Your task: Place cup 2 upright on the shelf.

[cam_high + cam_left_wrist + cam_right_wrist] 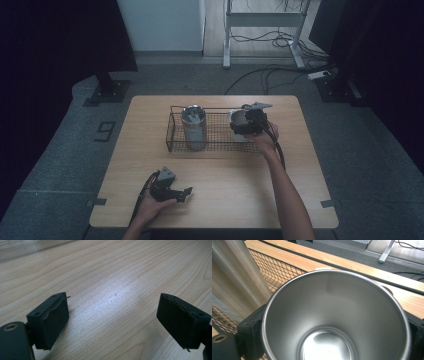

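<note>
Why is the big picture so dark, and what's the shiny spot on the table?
High view: dim room, black corners, so the steel cup and wire basket look dull. Left gripper view: a pale glare patch on the wooden table between the open jaws. Right gripper view: bright shine on the cup's bottom, and the tall tumbler looks smeared.

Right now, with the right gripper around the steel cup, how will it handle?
The cup looks rigid thin metal, probably light since it's empty. Its smooth wall may slip between the right gripper jaws. Its wide mouth and narrower base suggest easy tipping.
</note>
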The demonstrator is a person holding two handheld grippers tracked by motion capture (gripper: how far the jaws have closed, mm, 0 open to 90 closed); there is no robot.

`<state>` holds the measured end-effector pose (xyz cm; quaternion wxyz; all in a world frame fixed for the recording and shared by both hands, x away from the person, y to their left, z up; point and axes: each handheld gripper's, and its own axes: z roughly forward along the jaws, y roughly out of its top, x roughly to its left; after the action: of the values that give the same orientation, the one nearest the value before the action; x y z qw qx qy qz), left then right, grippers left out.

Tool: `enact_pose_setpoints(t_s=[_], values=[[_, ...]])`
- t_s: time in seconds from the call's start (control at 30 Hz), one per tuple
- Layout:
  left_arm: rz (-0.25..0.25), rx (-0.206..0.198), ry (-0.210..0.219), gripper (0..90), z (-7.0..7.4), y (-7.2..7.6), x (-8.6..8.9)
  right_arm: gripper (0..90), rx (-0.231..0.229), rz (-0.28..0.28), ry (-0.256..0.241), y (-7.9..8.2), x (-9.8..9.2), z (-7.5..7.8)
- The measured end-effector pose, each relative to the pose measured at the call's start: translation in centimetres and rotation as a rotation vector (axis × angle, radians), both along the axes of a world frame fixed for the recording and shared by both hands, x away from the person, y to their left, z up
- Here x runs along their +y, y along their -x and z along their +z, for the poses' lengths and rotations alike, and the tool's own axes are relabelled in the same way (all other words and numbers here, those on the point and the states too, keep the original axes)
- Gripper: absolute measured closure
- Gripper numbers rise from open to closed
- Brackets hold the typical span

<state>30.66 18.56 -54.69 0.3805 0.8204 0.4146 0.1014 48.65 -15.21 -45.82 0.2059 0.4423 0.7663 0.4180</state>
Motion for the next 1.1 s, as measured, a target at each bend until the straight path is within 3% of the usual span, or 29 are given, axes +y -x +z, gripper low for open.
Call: enact_pose_setpoints(t_s=[0.9,1.1], values=[[-0.002,0.002,-0.001,10.8,0.0,0.0,0.0,6.0,0.058,-0.015,0.042,-0.4,0.3,-1.9],[-0.007,0.002,0.001,10.8,0.0,0.0,0.0,6.0,0.06,-0.018,0.071,-0.5,0.4,-2.3]])
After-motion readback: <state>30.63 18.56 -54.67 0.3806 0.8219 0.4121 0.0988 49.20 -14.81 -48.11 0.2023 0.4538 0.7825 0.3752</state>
